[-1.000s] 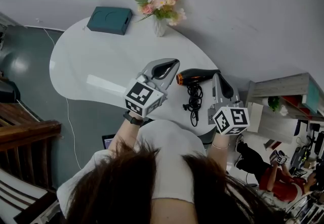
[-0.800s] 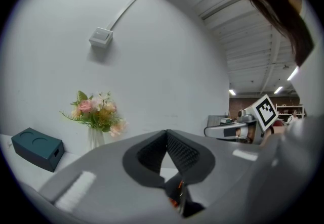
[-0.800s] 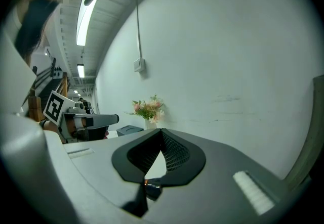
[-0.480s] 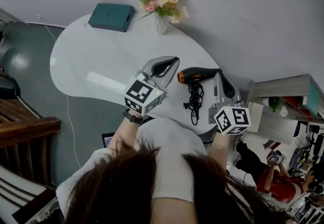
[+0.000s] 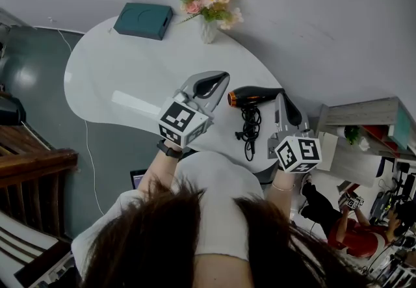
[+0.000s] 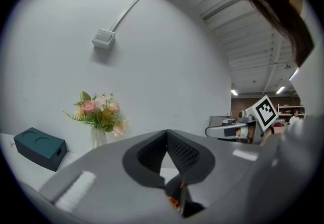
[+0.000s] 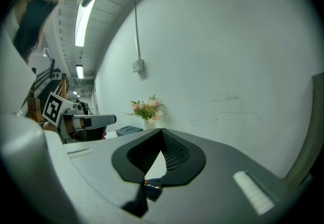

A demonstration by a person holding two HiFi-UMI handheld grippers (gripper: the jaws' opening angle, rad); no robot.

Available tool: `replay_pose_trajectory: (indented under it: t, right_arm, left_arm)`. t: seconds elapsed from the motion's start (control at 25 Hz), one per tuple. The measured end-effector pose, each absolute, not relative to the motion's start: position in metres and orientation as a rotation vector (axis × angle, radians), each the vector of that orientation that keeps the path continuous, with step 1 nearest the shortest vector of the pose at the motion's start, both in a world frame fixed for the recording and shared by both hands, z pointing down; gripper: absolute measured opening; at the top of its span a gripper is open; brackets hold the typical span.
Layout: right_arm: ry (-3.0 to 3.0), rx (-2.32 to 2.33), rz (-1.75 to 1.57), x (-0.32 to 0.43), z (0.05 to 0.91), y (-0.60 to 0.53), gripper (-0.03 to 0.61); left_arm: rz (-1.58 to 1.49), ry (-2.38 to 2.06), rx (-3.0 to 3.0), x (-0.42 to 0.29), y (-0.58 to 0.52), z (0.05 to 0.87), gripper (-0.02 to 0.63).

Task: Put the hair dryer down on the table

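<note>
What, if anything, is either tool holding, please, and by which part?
Nothing: the left tool and right tool are shut, empty; the hair dryer lies on the table between them.

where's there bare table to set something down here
Widest bare patch: the left half of the table, below the teal box and left of the left gripper. A smaller one lies between the vase and the hair dryer. Crowded from there to the right gripper, around the cord.

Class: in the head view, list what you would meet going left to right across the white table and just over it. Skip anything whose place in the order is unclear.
teal box → vase of flowers → hair dryer → right gripper
</note>
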State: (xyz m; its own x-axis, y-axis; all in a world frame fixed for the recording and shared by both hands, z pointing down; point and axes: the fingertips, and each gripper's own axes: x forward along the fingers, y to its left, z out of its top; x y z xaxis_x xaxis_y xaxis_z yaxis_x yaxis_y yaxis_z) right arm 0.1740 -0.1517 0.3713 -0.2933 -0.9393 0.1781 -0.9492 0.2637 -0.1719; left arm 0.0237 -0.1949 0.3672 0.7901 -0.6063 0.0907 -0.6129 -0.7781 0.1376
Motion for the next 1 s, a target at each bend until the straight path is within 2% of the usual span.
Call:
replay_pose_trajectory:
  t: [1.0]
  right_arm:
    - [-2.454, 1.818, 0.378, 0.1748, 0.3771, -0.1531, 0.002]
  left_arm:
    - [0.073, -0.974, 2.813, 0.0246, -0.1959, 0.3703, 0.058]
